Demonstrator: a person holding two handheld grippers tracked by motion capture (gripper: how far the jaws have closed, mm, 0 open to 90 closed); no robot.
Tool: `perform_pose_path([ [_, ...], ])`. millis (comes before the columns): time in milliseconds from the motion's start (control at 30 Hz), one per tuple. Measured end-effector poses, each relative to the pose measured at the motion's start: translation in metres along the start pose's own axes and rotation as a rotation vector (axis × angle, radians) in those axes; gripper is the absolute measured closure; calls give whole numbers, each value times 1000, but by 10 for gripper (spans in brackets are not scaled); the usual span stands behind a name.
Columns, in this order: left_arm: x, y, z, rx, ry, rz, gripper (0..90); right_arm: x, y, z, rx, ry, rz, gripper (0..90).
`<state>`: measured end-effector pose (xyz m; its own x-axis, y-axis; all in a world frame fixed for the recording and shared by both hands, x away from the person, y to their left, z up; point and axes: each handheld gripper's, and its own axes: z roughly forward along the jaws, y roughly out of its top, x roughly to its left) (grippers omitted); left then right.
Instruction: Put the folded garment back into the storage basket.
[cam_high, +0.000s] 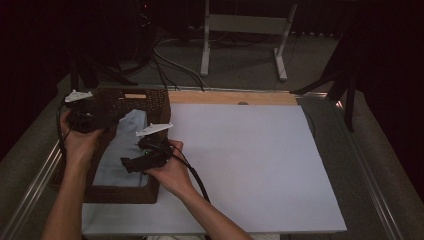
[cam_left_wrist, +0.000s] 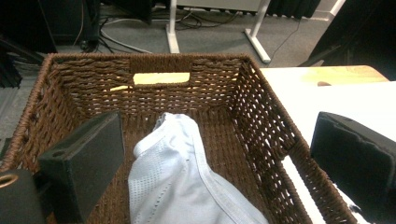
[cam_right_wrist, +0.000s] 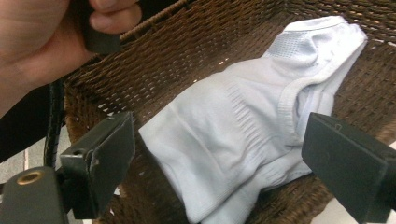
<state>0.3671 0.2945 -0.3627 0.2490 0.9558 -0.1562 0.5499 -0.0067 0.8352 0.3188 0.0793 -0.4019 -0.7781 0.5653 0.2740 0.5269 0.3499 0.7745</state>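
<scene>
A pale blue knitted garment with a mesh panel and a ribbed band (cam_high: 121, 147) lies crumpled on the floor of a dark brown rectangular woven wicker basket (cam_high: 159, 107). The basket stands at the left edge of a white-topped counter (cam_high: 240, 165), whose far edge shows a strip of light wood.

The left tongs (cam_high: 97, 119) hover over the basket's left rim, held in the person's left hand (cam_high: 80, 142). In the left gripper view their two black jaws stand wide apart and grip nothing: one jaw is over the basket's inside at the left, the other is out past the right wall, above the white surface. The garment (cam_left_wrist: 182, 182) lies between them, lower down and untouched, reaching toward the far wall with its slot handle.

The right tongs (cam_high: 131, 163) are held in the right hand (cam_high: 172, 172) over the near right part of the basket, pointing left across the garment. In the right gripper view their jaws are also spread wide, one on each side of the garment (cam_right_wrist: 252, 121), with a clear gap between each jaw and the cloth; they hold nothing. The same view shows the left hand (cam_right_wrist: 51, 32) at the upper left beyond the basket's rim (cam_right_wrist: 154, 23).

A black cable (cam_high: 195, 175) trails from the right tongs back along the person's forearm.
</scene>
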Motion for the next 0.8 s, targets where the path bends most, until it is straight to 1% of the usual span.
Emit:
perform_pose_path([
  [100, -2, -1, -2, -10, -2, -5, 49, -3, 0, -2, -3, -7, -1, 99],
  [267, -6, -4, -4, -15, -10, -1, 49, -8, -1, -6, -7, -16, 0, 99],
  [367, -10, -5, -4, -19, -18, 4, 49, -11, -1, -8, -12, -18, -1, 99],
  [500, -14, -6, -4, -11, -22, 13, 49, -16, -2, -12, -22, -21, 7, 94],
  [800, -21, -10, -5, -26, -30, 22, 49, -28, -5, -19, -31, -36, 11, 91],
])
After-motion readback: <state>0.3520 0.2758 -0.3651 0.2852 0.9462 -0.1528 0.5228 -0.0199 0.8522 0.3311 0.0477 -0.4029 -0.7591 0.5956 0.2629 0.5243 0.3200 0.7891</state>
